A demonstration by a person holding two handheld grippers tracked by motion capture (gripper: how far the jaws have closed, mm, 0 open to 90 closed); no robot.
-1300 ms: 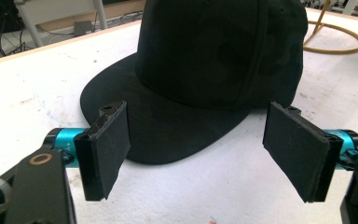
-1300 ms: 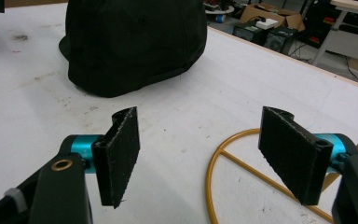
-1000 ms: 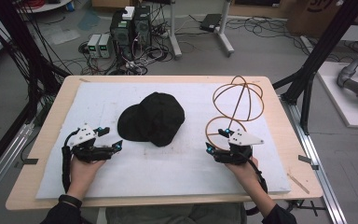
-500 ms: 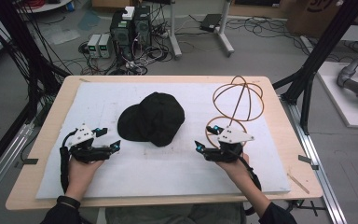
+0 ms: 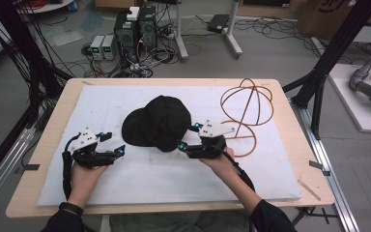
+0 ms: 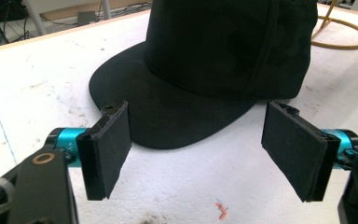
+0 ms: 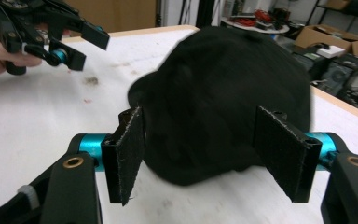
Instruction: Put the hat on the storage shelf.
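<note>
A black cap [image 5: 159,123] lies in the middle of the white sheet, brim toward the left front. My right gripper [image 5: 187,137] sits at the cap's right front edge, pointing left at it. In the right gripper view the cap [image 7: 223,93] fills the space just ahead of the wide gap [image 7: 203,140]; the jaws have just been closing a little, and the pads touch nothing. My left gripper [image 5: 113,142] rests to the left front of the brim, open. In the left gripper view the brim [image 6: 168,116] lies just beyond the gripper [image 6: 198,126].
An orange-brown wire sphere stand [image 5: 247,104] stands on the right part of the white sheet [image 5: 174,179], behind my right hand. The sheet covers a wooden table [image 5: 299,145]. Black frame struts [image 5: 328,63] rise at both sides; computers and cables lie on the floor beyond.
My right gripper has moved left from beside the wire stand to the cap's right front edge. The left gripper and the cap have stayed where they were.
</note>
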